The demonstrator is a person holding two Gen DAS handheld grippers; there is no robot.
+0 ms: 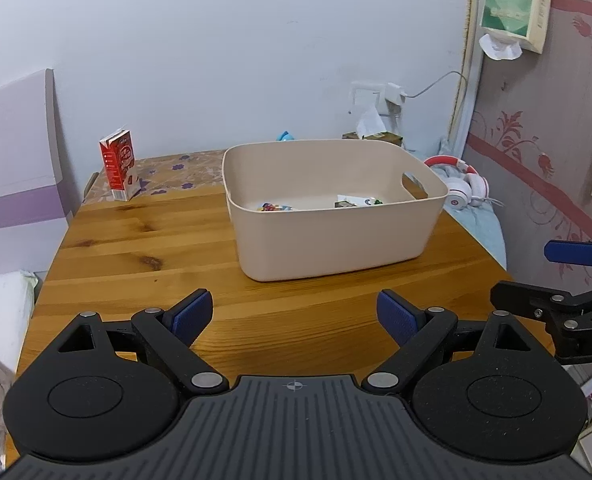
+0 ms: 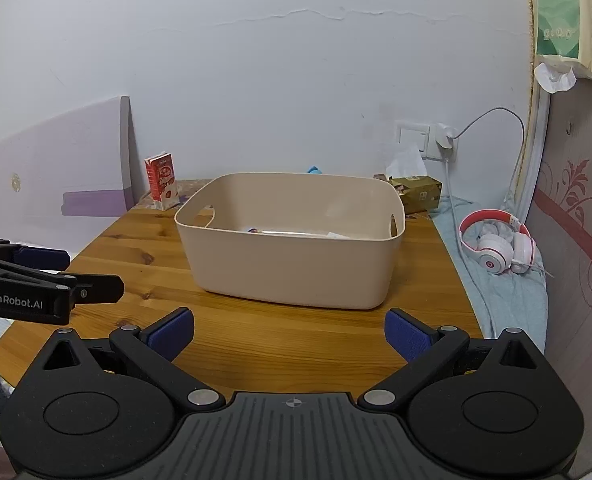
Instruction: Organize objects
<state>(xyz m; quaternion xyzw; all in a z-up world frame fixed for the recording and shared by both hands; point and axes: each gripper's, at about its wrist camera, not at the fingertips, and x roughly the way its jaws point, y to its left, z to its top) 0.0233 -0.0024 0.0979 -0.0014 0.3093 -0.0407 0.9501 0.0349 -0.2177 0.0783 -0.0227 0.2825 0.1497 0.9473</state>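
Note:
A beige plastic bin (image 1: 336,240) (image 2: 292,268) stands on the wooden table (image 1: 136,248) (image 2: 280,332). Small colourful packets (image 1: 274,207) lie on its floor. A red milk carton (image 1: 119,164) (image 2: 163,180) stands upright at the table's far left. My left gripper (image 1: 294,318) is open and empty, just in front of the bin. My right gripper (image 2: 290,338) is open and empty, also in front of the bin. Each gripper shows in the other's view, the right one (image 1: 552,276) at the right edge, the left one (image 2: 72,276) at the left edge.
White-and-red headphones (image 1: 466,186) (image 2: 500,250) lie on a blue cloth right of the table. A tissue box (image 2: 418,194) sits behind the bin. A wall socket with charger cable (image 2: 444,140) is on the back wall. A white-purple board (image 1: 16,160) leans at left.

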